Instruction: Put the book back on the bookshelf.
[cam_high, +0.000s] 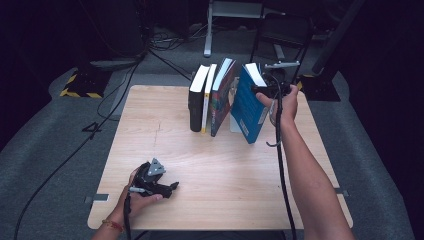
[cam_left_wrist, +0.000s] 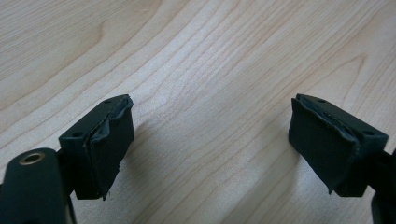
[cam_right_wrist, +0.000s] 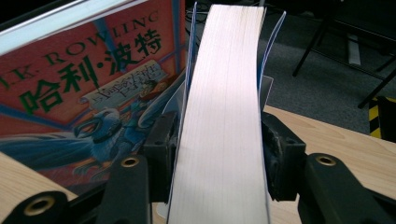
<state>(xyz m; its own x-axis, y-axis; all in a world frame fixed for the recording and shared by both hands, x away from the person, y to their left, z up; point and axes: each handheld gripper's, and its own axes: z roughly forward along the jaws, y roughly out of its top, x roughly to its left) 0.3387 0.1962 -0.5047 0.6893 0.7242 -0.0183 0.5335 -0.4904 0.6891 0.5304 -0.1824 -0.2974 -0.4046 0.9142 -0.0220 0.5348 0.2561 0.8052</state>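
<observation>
The blue paperback (cam_high: 248, 107) stood at the right end of the row of books on the wooden table (cam_high: 165, 145), leaning left toward the Chinese Harry Potter volume (cam_high: 223, 95) beside it, with a white bookend (cam_high: 234, 125) showing low between the two. The right gripper (cam_high: 270, 90) was at the top of the blue paperback. In the right gripper view its jaws straddled the cream page block (cam_right_wrist: 224, 116), one pad on each side against the blue covers, which bowed slightly outward above the pads. Whether the pads pressed firmly or merely touched could not be told with certainty, though contact appeared on both sides.

The step in hand looked like standing the blue paperback up against the Harry Potter volume. To do it well, the grip likely needed to stay low enough on the covers to catch the whole page block rather than the loose cover edges, and any release should come only once the blue paperback rested against its neighbour, or it might topple rightward.

The left gripper (cam_high: 155, 181) lay near the front edge of the table, well away from the blue paperback, its jaws wide apart with nothing between them.
</observation>
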